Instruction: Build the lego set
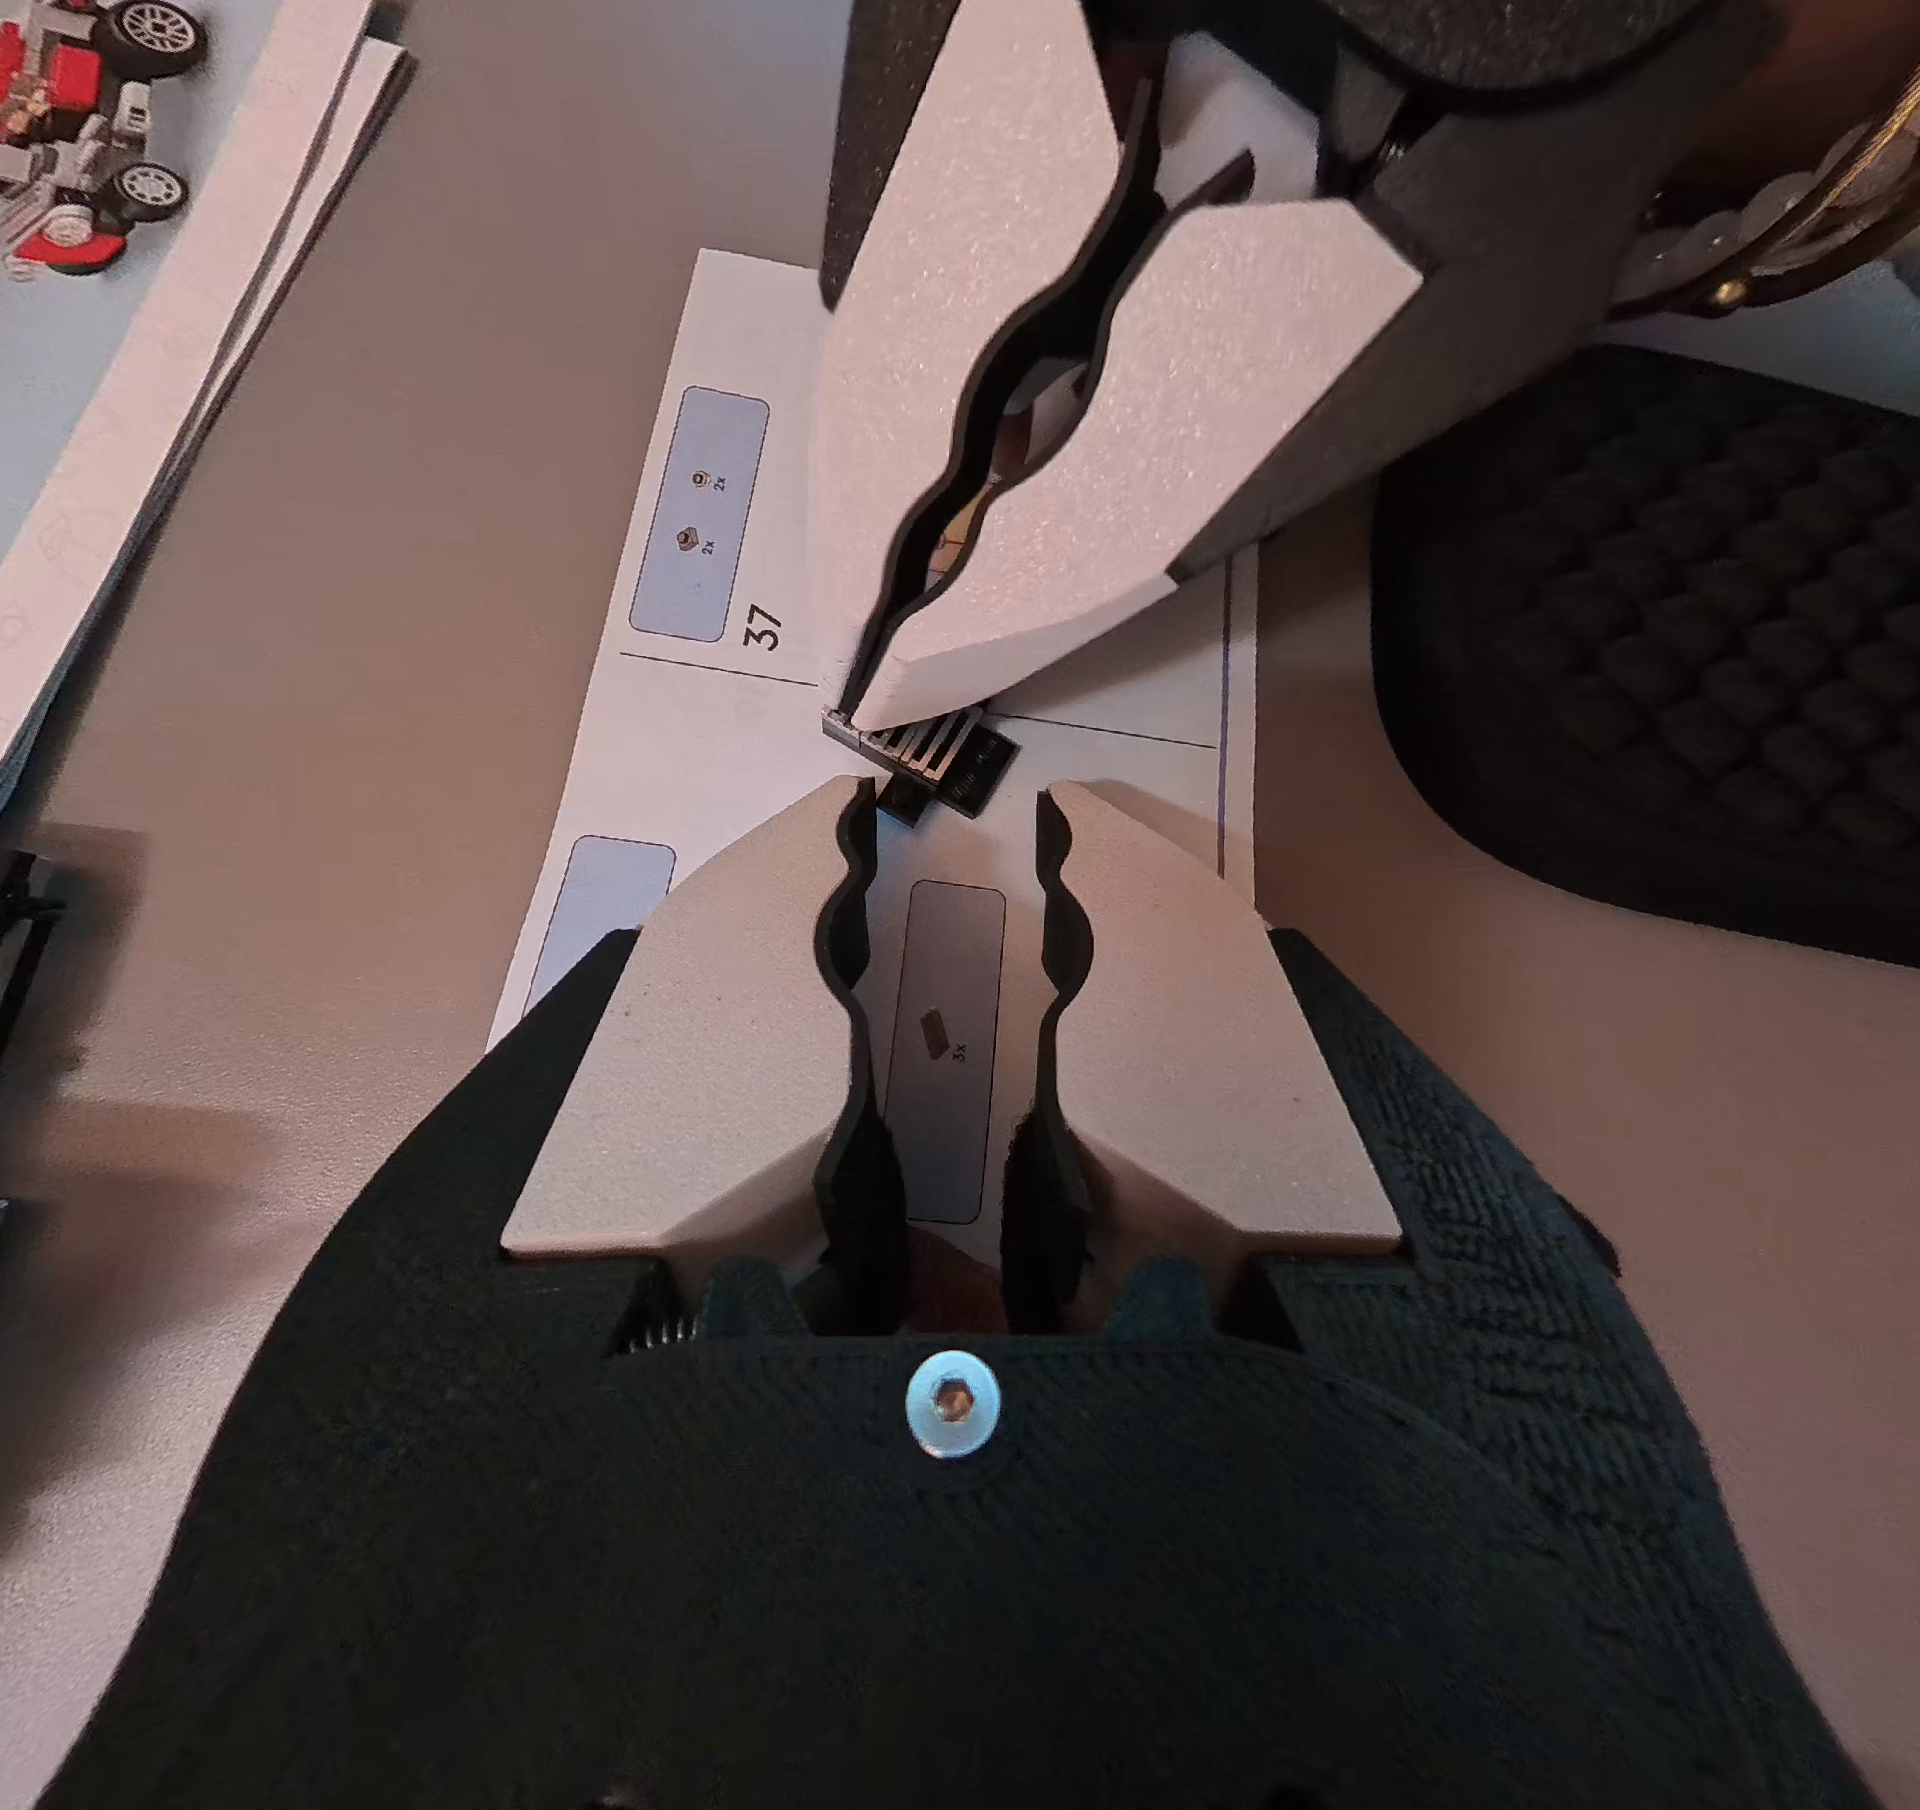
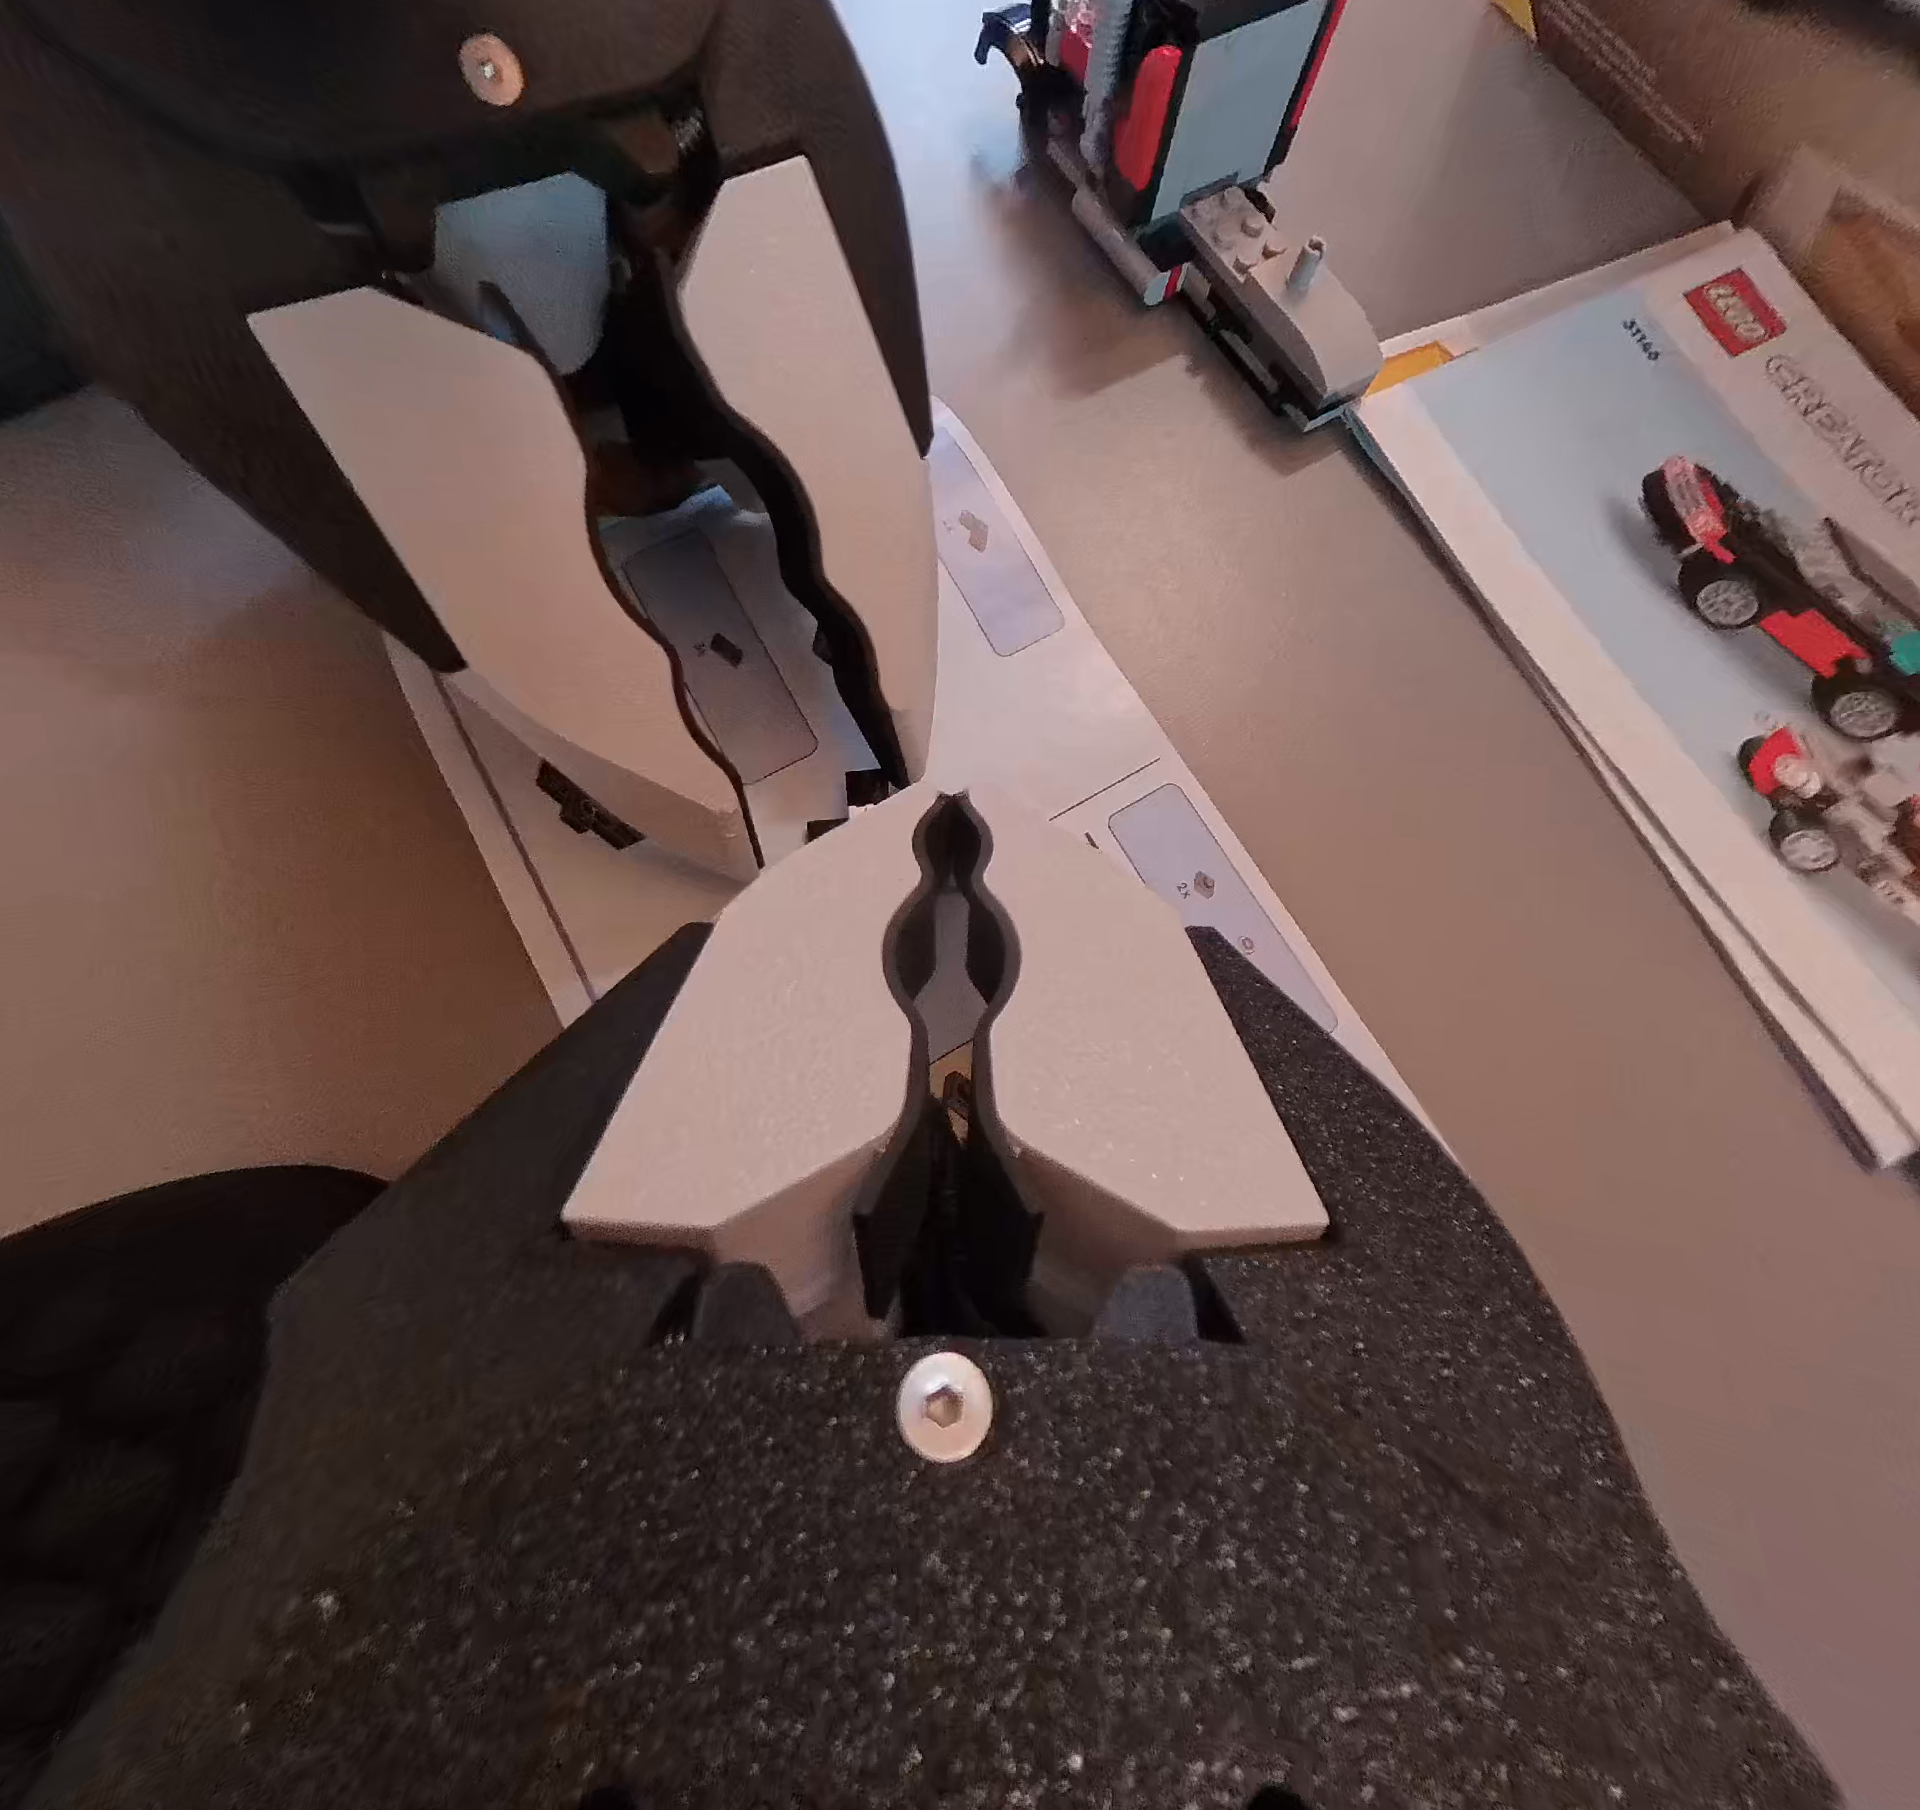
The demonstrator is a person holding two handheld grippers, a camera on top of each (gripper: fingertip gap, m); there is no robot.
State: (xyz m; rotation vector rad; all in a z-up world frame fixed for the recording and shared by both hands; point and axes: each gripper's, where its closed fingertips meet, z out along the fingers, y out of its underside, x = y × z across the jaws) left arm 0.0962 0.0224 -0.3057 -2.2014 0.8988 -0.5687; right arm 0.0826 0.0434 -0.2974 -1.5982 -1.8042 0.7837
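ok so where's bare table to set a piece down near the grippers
Bare table runs between the open instruction sheet and the stacked booklets, short of the half-built truck. Another free strip lies left of the sheet. It is crowded where the left gripper and right gripper meet over the small black pieces.

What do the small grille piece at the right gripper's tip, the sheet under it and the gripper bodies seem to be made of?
Grille piece: looks like hard moulded plastic, dark grey, with crisp slats and a slight sheen. Sheet: printed paper, matte white, thin with flat edges. Left gripper and right gripper bodies: probably 3D-printed black plastic, judging by the layered, grainy surface; the pale jaw faces look like smoother matte plastic.
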